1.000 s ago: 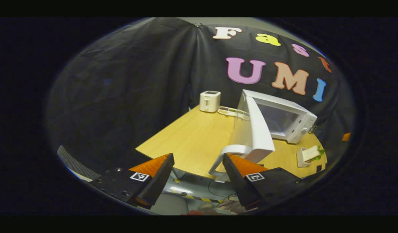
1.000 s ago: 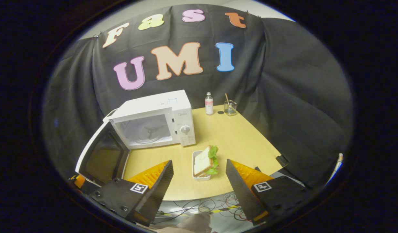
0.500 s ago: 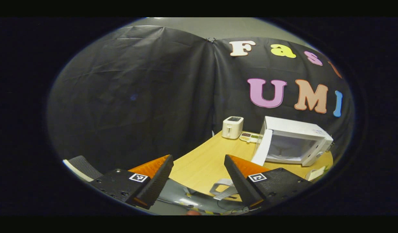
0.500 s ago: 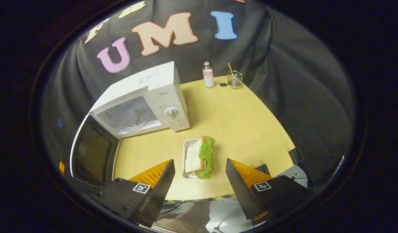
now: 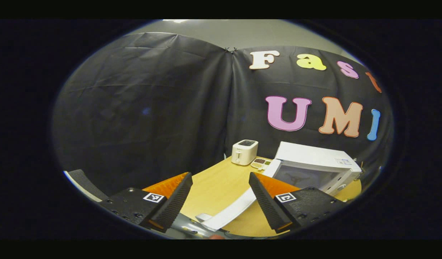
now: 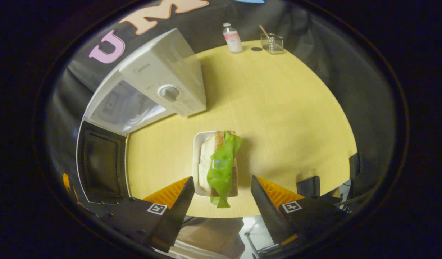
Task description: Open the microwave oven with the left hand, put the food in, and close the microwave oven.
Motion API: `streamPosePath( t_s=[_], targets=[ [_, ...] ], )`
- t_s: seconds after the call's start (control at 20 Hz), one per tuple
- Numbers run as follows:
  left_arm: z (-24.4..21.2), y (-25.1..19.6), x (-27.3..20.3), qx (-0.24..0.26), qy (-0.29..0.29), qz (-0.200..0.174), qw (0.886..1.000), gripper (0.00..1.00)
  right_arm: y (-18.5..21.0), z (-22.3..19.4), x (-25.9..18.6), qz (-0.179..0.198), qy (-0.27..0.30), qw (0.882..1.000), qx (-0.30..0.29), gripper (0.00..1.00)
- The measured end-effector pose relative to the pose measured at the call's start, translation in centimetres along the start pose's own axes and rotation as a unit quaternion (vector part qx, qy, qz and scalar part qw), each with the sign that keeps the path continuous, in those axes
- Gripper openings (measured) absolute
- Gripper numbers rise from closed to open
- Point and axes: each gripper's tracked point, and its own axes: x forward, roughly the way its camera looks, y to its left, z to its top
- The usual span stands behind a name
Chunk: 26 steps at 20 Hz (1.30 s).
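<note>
Yellow wood table point(image 6: 278, 108) is sitting inside black cloth walls, with a strip of grey wall showing above the cloth in the left gripper view. On it, the sandwich point(image 6: 221, 162) is standing on edge in a small white tray point(image 6: 196, 144), bread slices with a green lettuce leaf hanging over the near end. It's lying right in front of my right gripper point(image 6: 221, 201), between the two fingers' line but not touched; the jaws are gaping wide with nothing in them.

Just behind and left of the tray, the white microwave point(image 6: 159, 75) is sitting with its door point(image 6: 98, 162) swung fully open toward the table edge, dark window facing up at me. There's a round dial on the control panel and a small grey brand mark above it, too blurry for me to read.

At the far edge a little bottle point(image 6: 232, 37) with a pinkish label and a clear glass point(image 6: 273, 42) with a stick in it are standing near each other.

My left gripper point(image 5: 221, 201) is hanging wide open too, holding nothing, off the near edge. Past it I'm seeing the microwave point(image 5: 314, 169), a white toaster point(image 5: 244, 152) and a small tray point(image 5: 261, 163) beside it.
</note>
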Motion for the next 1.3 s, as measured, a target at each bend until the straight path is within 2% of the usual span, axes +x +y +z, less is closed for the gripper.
streamPosePath(
  t_s=[0.05,0.1,0.2,0.25,0.3,0.35,0.4,0.45,0.55,0.6,0.75,0.8,0.9,0.95,1.0,1.15,1.3],
  targets=[
    [0.0,-0.9,0.3,-0.001,0.0,-0.003,1.0,0.96,0.1,-0.1,0.6,0.01,0.009,1.0,0.008,0.98],
    [0.0,-1.9,0.6,-0.002,0.001,-0.006,1.0,0.96,0.2,0.1,1.2,0.019,0.016,1.0,0.017,0.89],
    [-0.1,-3.7,1.2,-0.003,0.005,-0.015,1.0,0.99,0.1,0.4,2.1,0.032,0.028,0.999,0.031,0.89],
    [-0.2,-4.7,1.4,-0.003,0.006,-0.02,1.0,0.98,0.0,0.6,2.5,0.037,0.033,0.998,0.038,0.86],
    [-0.3,-5.7,1.6,-0.003,0.009,-0.026,1.0,0.96,0.1,0.5,2.8,0.044,0.042,0.997,0.044,0.72],
    [-0.4,-6.5,1.9,-0.002,0.013,-0.031,0.999,0.96,0.3,0.3,3.1,0.053,0.053,0.996,0.046,0.69],
    [-0.4,-7.4,2.1,-0.003,0.015,-0.038,0.999,0.96,0.2,0.2,3.3,0.055,0.058,0.996,0.042,0.67],
    [-0.5,-8.5,2.3,-0.005,0.02,-0.046,0.999,0.95,0.8,0.1,3.6,0.073,0.061,0.995,0.042,0.67],
    [-0.8,-10.6,2.7,-0.004,0.029,-0.064,0.998,0.94,1.2,-0.1,3.7,0.084,0.064,0.994,0.04,0.48],
    [-0.9,-11.6,2.9,-0.003,0.032,-0.073,0.997,0.96,1.1,0.2,3.5,0.083,0.063,0.994,0.042,0.43],
    [-1.1,-14.0,3.3,-0.001,0.036,-0.099,0.994,0.99,1.5,0.4,3.0,0.092,0.061,0.993,0.048,0.43],
    [-1.2,-14.6,3.4,-0.001,0.037,-0.106,0.994,0.97,1.5,0.9,2.7,0.095,0.053,0.992,0.057,0.49],
    [-1.1,-15.2,3.8,-0.004,0.04,-0.114,0.993,0.97,1.5,1.5,2.4,0.1,0.042,0.991,0.073,0.27],
    [-1.2,-15.4,4.0,-0.006,0.041,-0.116,0.992,0.97,1.7,1.4,2.1,0.103,0.04,0.991,0.075,0.28],
    [-1.1,-15.4,4.1,-0.007,0.041,-0.118,0.992,0.97,1.9,1.4,1.9,0.106,0.041,0.991,0.074,0.34],
    [-1.2,-15.1,4.7,-0.01,0.044,-0.121,0.992,0.97,2.6,1.5,0.5,0.114,0.031,0.99,0.074,0.34],
    [-1.1,-14.4,5.2,-0.014,0.043,-0.127,0.991,0.97,5.6,2.3,-1.3,0.15,0.013,0.985,0.088,0.34]
  ],
)
